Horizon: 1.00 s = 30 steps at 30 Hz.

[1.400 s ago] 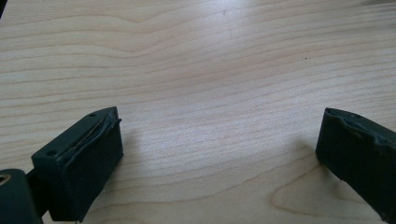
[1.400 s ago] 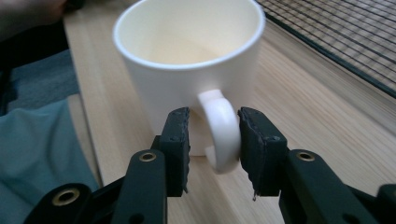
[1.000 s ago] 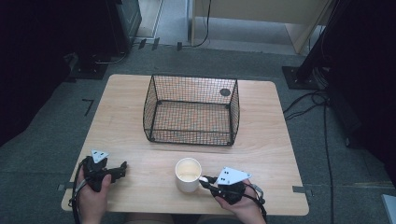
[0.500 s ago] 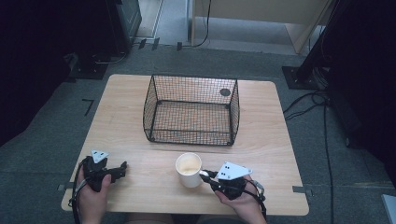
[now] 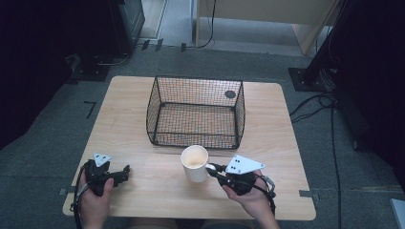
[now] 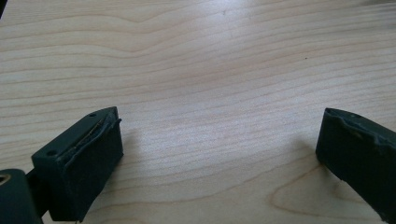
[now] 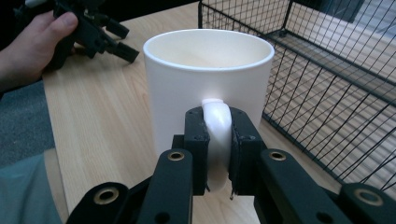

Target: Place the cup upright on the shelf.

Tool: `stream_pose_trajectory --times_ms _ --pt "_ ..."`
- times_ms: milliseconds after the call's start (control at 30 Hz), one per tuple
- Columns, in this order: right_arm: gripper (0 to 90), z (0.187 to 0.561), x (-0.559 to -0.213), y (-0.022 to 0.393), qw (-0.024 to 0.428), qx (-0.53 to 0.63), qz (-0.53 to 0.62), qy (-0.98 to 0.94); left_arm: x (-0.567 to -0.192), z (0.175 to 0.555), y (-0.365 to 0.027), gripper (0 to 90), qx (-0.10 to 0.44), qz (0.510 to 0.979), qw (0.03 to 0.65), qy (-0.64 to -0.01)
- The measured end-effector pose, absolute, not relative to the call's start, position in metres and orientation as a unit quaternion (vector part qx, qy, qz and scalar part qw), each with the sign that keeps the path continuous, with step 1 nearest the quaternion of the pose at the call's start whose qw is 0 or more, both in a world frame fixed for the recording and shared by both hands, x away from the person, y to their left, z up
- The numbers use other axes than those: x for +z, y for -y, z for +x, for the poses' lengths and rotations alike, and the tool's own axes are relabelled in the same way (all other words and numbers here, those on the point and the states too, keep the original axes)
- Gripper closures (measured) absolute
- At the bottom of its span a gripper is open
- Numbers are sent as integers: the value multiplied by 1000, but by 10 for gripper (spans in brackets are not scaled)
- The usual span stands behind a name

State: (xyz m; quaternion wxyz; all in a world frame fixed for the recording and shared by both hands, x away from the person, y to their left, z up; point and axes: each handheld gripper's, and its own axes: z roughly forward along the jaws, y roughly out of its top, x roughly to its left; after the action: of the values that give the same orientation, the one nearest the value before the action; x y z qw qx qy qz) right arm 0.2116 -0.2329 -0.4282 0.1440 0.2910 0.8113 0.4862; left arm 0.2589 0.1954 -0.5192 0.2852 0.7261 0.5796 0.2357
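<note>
A white mug (image 5: pixel 194 162) (image 7: pixel 205 88) hangs just above the wooden table (image 5: pixel 143 186), near its front edge and in front of the wire basket (image 5: pixel 196 112). My right gripper (image 5: pixel 213 171) (image 7: pixel 217 154) is shut on the mug's handle (image 7: pixel 215 126), whose white loop is pinched between the two black pads. The mug stands upright with nothing visible inside. My left gripper (image 5: pixel 125 171) (image 6: pixel 219 154) rests on the table at the front left, its jaws wide open over bare wood.
The black wire basket (image 7: pixel 327 79) stands open-topped in the middle of the table, close behind the mug. A dark round spot (image 5: pixel 229 94) lies on the table behind it. Black cables (image 5: pixel 329 109) run over the grey floor to the right.
My right gripper has lifted the mug off the table and carried it slightly toward the basket. The left gripper has stayed where it was.
</note>
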Motion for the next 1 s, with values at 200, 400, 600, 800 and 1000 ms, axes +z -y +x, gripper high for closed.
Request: stream_pose_trajectory --times_ms 200,400,600,800,1000 --pt "805 219 -413 232 151 492 289 -807 -519 259 -195 8 236 726 285 -580" --pt "805 227 -399 231 156 497 284 -805 -519 259 -195 8 236 725 286 -580" --pt "805 237 -382 229 164 507 280 -798 -519 259 -195 7 236 726 287 -580" --pt "805 250 -368 226 171 511 281 -794 -519 260 -195 8 236 726 286 -579" --pt "805 263 -358 225 183 510 285 -790 -519 259 -195 8 236 726 286 -579"
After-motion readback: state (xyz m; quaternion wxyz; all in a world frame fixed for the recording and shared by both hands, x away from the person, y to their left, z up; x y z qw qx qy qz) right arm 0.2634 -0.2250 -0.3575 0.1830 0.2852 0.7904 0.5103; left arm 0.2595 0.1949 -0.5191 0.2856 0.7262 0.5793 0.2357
